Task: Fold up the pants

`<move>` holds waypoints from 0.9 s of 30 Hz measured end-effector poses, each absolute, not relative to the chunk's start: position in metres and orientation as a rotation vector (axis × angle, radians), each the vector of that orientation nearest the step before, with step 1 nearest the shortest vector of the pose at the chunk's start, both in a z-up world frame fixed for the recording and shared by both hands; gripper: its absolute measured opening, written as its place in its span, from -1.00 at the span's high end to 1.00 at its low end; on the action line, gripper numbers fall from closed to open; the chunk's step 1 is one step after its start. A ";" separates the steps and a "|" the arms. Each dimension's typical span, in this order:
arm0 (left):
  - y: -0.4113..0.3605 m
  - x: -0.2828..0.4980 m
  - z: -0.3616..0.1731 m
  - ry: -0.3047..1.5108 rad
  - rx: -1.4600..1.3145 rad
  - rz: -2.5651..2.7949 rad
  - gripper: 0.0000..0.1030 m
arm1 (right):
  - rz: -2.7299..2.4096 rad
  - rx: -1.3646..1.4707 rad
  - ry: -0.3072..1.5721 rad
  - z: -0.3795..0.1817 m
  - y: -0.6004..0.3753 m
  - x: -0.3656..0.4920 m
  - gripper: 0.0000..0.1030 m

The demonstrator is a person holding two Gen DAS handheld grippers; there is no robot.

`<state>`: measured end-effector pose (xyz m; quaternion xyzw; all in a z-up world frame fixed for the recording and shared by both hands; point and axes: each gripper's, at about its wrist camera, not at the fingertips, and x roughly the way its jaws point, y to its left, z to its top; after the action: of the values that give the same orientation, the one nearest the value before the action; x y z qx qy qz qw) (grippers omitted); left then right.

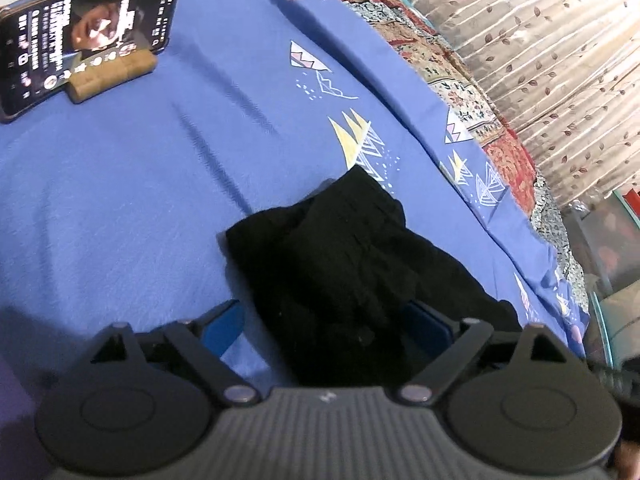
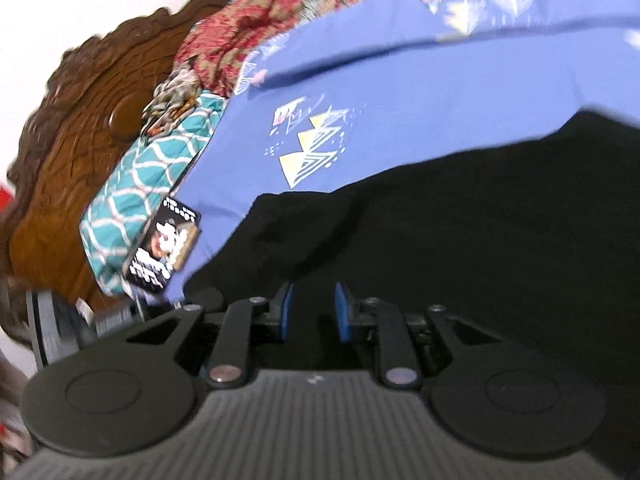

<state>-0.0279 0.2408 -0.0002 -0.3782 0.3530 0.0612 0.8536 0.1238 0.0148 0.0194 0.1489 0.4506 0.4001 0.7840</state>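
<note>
The black pants (image 1: pixel 344 256) lie bunched on the blue bedsheet (image 1: pixel 120 200). In the left wrist view one end of them runs back between the wide-set blue pads of my left gripper (image 1: pixel 326 322), which stands open and does not press on the cloth. In the right wrist view the pants (image 2: pixel 460 220) spread dark across the lower right. My right gripper (image 2: pixel 315 312) hovers over their edge with its blue pads a narrow gap apart. Only black cloth shows behind that gap, and I see nothing pinched.
A phone (image 1: pixel 80 36) with a lit screen leans on a cork stand (image 1: pixel 112 76) at the sheet's far left. A teal patterned pillow (image 2: pixel 152 184), a red floral blanket (image 2: pixel 248 28) and a carved wooden headboard (image 2: pixel 68 140) line the bed's edge. A curtain (image 1: pixel 560 60) hangs beyond.
</note>
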 end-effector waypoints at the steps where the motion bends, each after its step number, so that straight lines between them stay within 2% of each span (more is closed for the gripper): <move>1: 0.240 -0.028 0.000 0.738 -0.790 0.124 -0.71 | 0.860 0.365 1.005 0.014 0.022 0.129 0.52; 5: 0.241 -0.023 -0.004 0.734 -0.755 0.148 0.10 | 0.848 0.484 1.134 -0.005 0.043 0.143 0.52; 6: 0.243 -0.023 -0.006 0.730 -0.762 0.141 0.17 | 0.833 0.485 1.173 -0.012 0.049 0.145 0.52; 7: 0.244 -0.024 -0.007 0.726 -0.768 0.140 0.29 | 0.808 0.457 1.208 -0.021 0.057 0.145 0.66; 8: 0.243 -0.025 -0.006 0.722 -0.764 0.139 0.37 | 0.786 0.420 1.212 -0.027 0.062 0.143 0.99; 14: 0.188 -0.034 0.033 0.617 -0.489 0.068 0.44 | 0.791 0.478 1.220 -0.028 0.047 0.141 0.97; 17: 0.146 -0.036 0.050 0.564 -0.296 0.019 0.44 | 0.794 0.588 1.203 -0.028 0.027 0.139 0.81; 21: 0.097 -0.034 0.058 0.548 -0.110 -0.069 0.44 | 0.762 0.707 1.147 -0.022 -0.022 0.139 0.75; 22: 0.086 -0.033 0.057 0.550 -0.071 -0.092 0.44 | 0.750 0.735 1.132 -0.021 -0.035 0.139 0.67; 24: 0.065 -0.032 0.054 0.563 -0.011 -0.132 0.44 | 0.730 0.793 1.094 -0.016 -0.061 0.138 0.31; 26: 0.050 -0.031 0.049 0.582 0.031 -0.156 0.44 | 0.690 0.842 1.055 -0.013 -0.082 0.136 -0.27; 27: 0.044 -0.029 0.048 0.596 0.048 -0.165 0.43 | 0.682 0.873 1.034 -0.013 -0.091 0.134 -0.40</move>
<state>-0.0289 0.0444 0.0478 0.0238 0.2932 -0.0813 0.9523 0.1338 -0.0910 -0.0129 0.3961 0.4688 0.3094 0.7264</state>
